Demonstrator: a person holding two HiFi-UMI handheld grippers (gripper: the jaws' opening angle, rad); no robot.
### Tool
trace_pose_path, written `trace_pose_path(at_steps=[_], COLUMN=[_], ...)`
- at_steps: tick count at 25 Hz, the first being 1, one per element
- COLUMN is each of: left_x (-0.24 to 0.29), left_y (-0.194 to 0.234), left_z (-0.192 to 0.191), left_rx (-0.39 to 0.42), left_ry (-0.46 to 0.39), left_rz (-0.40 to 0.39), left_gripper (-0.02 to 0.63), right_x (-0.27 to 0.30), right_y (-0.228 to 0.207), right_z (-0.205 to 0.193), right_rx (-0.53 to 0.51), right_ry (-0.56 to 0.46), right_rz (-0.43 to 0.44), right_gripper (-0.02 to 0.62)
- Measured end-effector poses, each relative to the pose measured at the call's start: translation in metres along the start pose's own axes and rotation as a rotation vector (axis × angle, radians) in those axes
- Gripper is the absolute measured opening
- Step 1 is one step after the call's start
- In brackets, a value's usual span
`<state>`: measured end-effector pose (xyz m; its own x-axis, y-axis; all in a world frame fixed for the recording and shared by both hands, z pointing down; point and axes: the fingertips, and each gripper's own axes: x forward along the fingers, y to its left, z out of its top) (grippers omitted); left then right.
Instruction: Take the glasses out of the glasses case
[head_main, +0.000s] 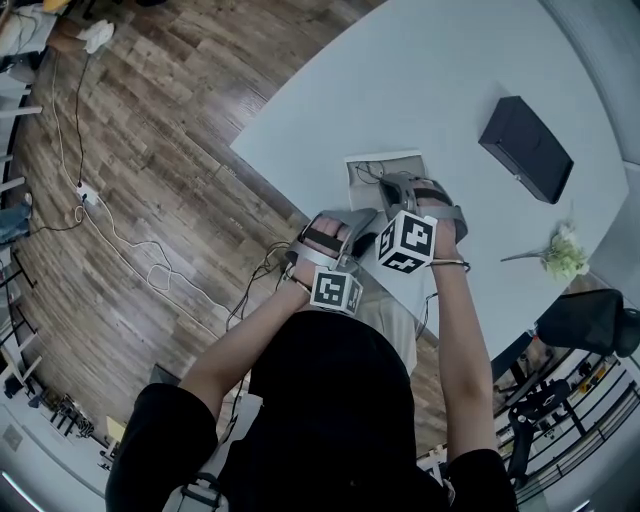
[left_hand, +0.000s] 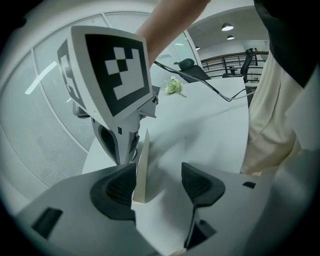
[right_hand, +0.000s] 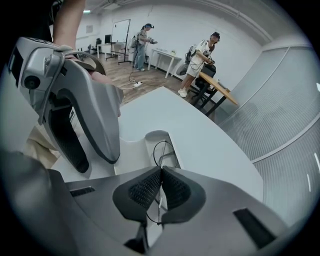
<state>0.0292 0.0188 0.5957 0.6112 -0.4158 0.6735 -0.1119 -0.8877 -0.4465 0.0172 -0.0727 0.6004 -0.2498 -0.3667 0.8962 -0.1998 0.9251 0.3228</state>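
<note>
While the left tongs (left_hand: 159, 176) stand apart astride the raised flap of the glasses case (left_hand: 142, 167), the right tongs (right_hand: 161, 175) are clamped on the wire glasses (right_hand: 163, 152), whose frame runs ahead into the case on the desk (right_hand: 210, 135).

No words, numbers or brand names can be read anywhere. The right marker cube (head_main: 405, 242) and the left marker cube (head_main: 335, 290) bear only black-and-white square patterns, no letters. The black box (head_main: 525, 148) shows no legible print.
</note>
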Motion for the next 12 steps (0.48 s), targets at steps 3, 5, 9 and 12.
trace_pose_path(at_steps=[3, 5, 9, 12], left_x=[-0.002, -0.004, -0.011, -0.018], left_y=[0.001, 0.003, 0.007, 0.011], left_z=[0.0, 0.0, 0.002, 0.005], left_rx=[-0.03, -0.058, -0.07, -0.075], left_ry=[0.005, 0.013, 0.029, 0.043], left_rz=[0.001, 0.001, 0.022, 0.055], left_gripper=[0.287, 0.288, 0.287, 0.287], right_x=[-0.007, -0.013, -0.031, -0.048], right_y=[0.002, 0.001, -0.01, -0.021], right_z=[-0.001, -0.002, 0.003, 0.007], right_rx=[0.007, 0.012, 0.029, 0.05], right_ry=[-0.01, -0.021, -0.069, -0.112], right_rz=[-0.016, -0.028, -0.089, -0.135], right_gripper=[0.025, 0.025, 0.025, 0.025])
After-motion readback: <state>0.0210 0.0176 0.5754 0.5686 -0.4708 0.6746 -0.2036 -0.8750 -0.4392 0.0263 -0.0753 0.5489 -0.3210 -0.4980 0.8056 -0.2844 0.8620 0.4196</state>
